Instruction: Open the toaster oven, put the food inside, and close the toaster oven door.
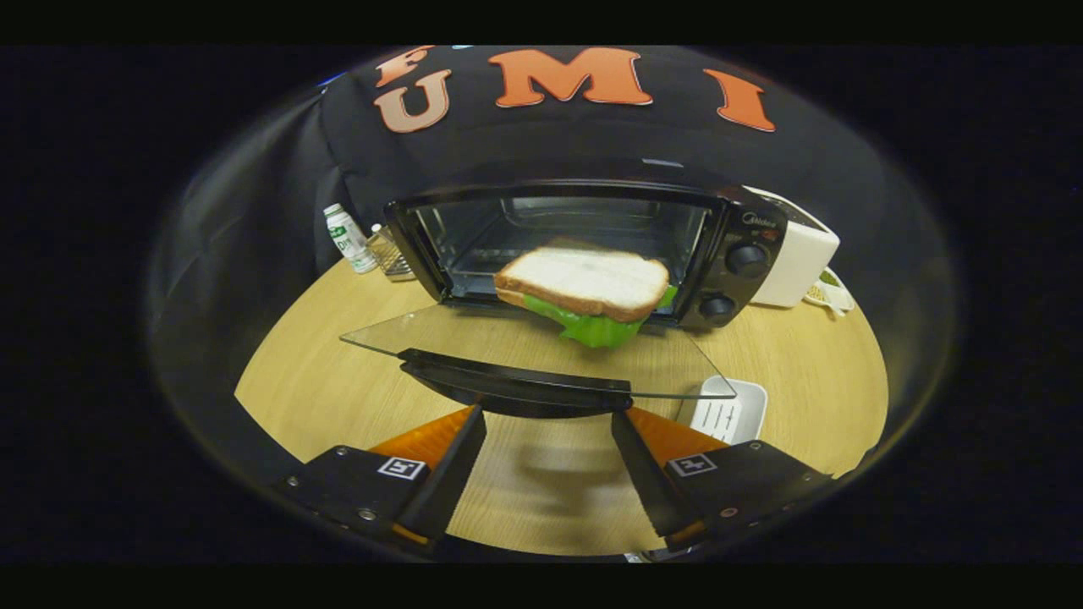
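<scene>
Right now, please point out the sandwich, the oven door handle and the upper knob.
sandwich [584,282]: gripper view, top bread slice.
oven door handle [516,385]: gripper view, bar's middle.
upper knob [748,259]: gripper view, knob face.

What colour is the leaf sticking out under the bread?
Bright green lettuce, under the bread; clearest in the gripper view.

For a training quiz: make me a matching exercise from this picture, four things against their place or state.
Things:
1. sandwich
2. toaster oven door
3. bottle
4. gripper

Places or states:
A. folded down flat, handle just ahead of the fingers
B. open, holding nothing
C. at the oven's mouth, lettuce hanging over the sill
D. standing on the table beside the oven, on the side away from its knobs

Pairs: 1-C, 2-A, 3-D, 4-B
</scene>
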The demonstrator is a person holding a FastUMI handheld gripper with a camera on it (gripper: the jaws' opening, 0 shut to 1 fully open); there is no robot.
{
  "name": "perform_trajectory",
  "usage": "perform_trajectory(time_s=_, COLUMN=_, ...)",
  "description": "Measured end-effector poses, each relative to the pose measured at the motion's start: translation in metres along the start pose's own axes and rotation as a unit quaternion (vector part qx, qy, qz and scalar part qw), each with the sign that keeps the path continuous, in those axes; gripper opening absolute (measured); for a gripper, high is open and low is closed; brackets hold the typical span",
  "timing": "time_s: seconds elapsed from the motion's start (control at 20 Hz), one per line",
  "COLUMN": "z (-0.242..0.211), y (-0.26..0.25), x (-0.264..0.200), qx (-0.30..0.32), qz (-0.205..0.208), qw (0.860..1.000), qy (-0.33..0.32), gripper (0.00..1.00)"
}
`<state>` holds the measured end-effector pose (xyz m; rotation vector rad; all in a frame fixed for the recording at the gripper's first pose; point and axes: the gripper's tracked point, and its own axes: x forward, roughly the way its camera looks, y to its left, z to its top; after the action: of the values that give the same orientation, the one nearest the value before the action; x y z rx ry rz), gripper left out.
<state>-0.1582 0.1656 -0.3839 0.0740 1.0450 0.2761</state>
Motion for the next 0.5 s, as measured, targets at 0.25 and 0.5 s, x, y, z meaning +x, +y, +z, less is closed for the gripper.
perform_trajectory(time_s=0.25, z=0.052, y=-0.006, x=0.002, qx=0.022, qz=0.020, qw=0.999, qy=-0.036, gripper=0.89)
perform_trajectory(time_s=0.5, z=0.084, y=-0.008, x=0.006, qx=0.008, qz=0.007, qw=0.999, qy=-0.046, gripper=0.88)
